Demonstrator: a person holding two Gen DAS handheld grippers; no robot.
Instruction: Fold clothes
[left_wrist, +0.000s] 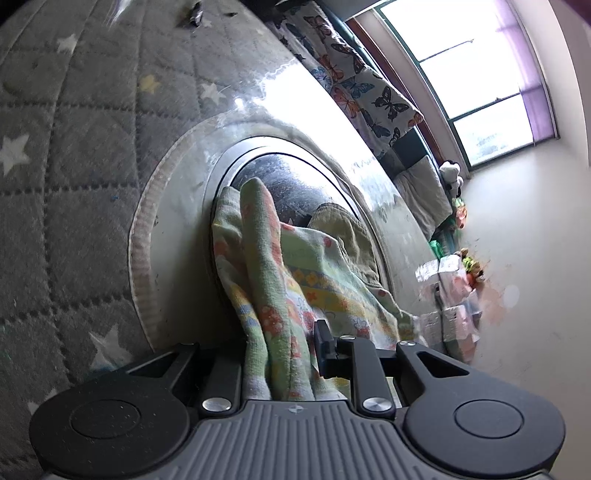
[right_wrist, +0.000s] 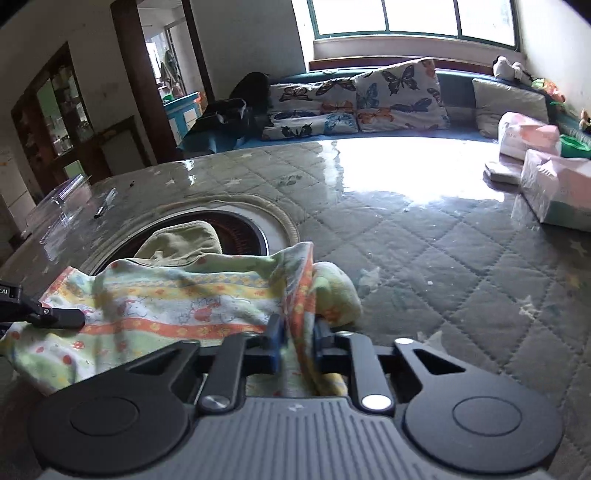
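Towel (right_wrist: 155, 306) stretched sideways between grippers, both sets of jaws clamped on bunched ends

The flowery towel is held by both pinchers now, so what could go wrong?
1. Both the right gripper and the left gripper pinch bunched folds of the flowery towel, so lifting may give a crooked fold.
2. The towel lies partly over the olive cloth in the round opening of the table; pulling might drag that cloth along.
3. The glossy quilted cover looks slippery, so the towel could slide.
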